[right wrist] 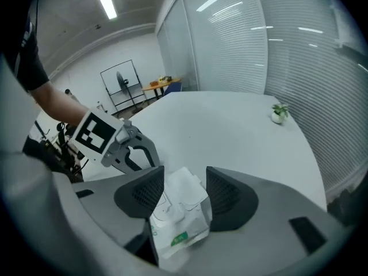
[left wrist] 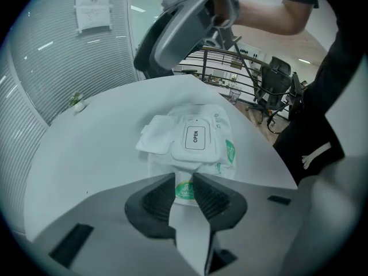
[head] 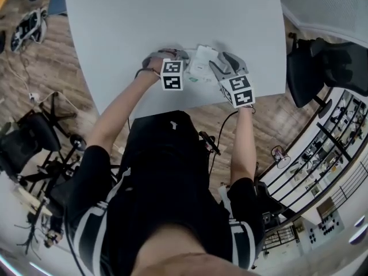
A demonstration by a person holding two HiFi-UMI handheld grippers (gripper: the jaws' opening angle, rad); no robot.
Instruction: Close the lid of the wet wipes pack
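Wipes pack [head: 202,66] on table [head: 172,16], between left claw [left wrist: 184,180] and right claw [right wrist: 185,184].

White wet wipes pack [left wrist: 194,149] with green print on pale grey table [head: 115,39].

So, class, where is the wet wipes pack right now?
In the head view the wet wipes pack lies on the white table by the edge nearest the person, between the left tongs and right tongs.

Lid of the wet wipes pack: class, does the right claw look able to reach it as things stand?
Probably yes. The lid lies flipped open beside the wet wipes pack, nothing over it, and the right claw is open right at the pack.
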